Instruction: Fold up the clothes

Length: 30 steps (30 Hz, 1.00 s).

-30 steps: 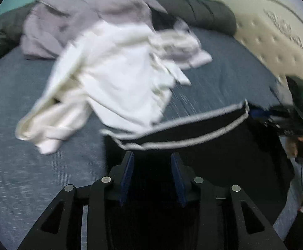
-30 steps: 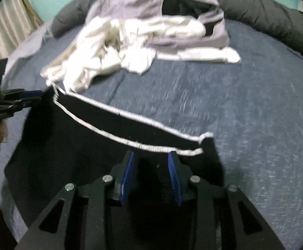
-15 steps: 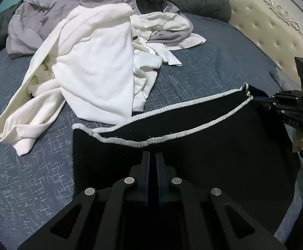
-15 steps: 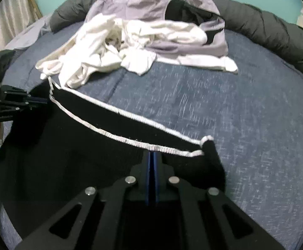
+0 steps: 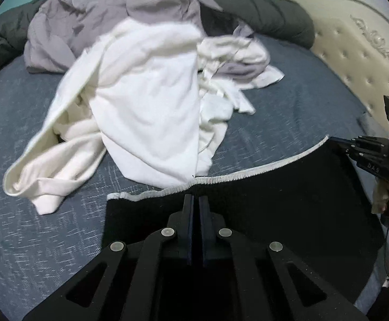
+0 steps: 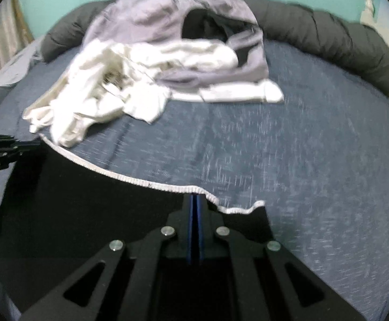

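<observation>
Left tool [image 5: 196, 200] is clamped on the white-trimmed edge of the black garment [image 5: 288, 206], its jaws having just closed on the cloth. Right tool [image 6: 195, 200] likewise pinches the same edge further along, also just closed. The garment lies spread on the blue bed [image 6: 315, 160]. Beyond it sits a pile of white clothes [image 5: 151, 101] and grey ones [image 5: 100, 26].

We see a bed [image 6: 315, 160] with a blue-grey flecked cover. On it lie a black garment [image 5: 288, 200] with a white trimmed edge at the near side, a heap of white clothes [image 5: 146, 101] mid-bed, a lilac-grey garment [image 6: 167, 21] behind them, and a dark rolled quilt [image 6: 341, 37] along the far edge.
</observation>
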Each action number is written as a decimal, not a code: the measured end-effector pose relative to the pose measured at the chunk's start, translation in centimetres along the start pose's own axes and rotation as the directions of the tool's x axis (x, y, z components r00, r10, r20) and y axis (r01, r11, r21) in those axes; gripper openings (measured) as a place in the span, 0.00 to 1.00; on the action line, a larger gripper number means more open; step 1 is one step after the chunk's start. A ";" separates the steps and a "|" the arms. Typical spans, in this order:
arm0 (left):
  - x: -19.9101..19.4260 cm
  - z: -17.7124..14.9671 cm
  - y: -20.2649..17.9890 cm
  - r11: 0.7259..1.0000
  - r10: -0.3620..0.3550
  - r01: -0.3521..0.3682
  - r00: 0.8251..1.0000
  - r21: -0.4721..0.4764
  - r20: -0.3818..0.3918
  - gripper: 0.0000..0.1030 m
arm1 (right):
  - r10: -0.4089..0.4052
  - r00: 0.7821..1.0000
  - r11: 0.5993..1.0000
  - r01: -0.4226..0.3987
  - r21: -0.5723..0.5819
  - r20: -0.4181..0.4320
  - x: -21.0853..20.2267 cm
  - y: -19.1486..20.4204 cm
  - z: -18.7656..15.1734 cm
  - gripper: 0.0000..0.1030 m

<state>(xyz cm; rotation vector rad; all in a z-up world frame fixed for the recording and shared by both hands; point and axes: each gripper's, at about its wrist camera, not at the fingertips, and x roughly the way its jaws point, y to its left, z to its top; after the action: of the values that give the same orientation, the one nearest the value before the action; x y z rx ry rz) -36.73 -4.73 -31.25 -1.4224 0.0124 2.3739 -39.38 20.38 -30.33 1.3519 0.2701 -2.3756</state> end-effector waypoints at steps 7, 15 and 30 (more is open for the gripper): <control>0.8 -0.4 0.9 0.999 0.005 -0.004 1.000 -0.042 0.001 0.15 | 0.046 0.999 0.995 -0.046 0.084 -0.008 1.1 -1.3 -0.5 0.04; -4.2 -1.1 4.3 0.990 -0.014 0.026 0.996 -0.138 0.089 0.35 | 0.055 0.994 0.966 -0.078 0.247 0.097 -4.0 -7.9 -0.9 0.25; -1.8 -3.2 8.1 0.982 -0.027 0.039 0.998 -0.186 0.064 0.19 | 0.079 0.997 0.975 -0.074 0.211 -0.012 0.2 -8.4 -3.1 0.08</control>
<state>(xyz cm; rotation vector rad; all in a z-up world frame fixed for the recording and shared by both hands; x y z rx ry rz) -35.79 -13.45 -32.74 -1.4187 -0.2554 2.4435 -40.62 28.98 -32.32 1.4518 -0.0292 -2.3804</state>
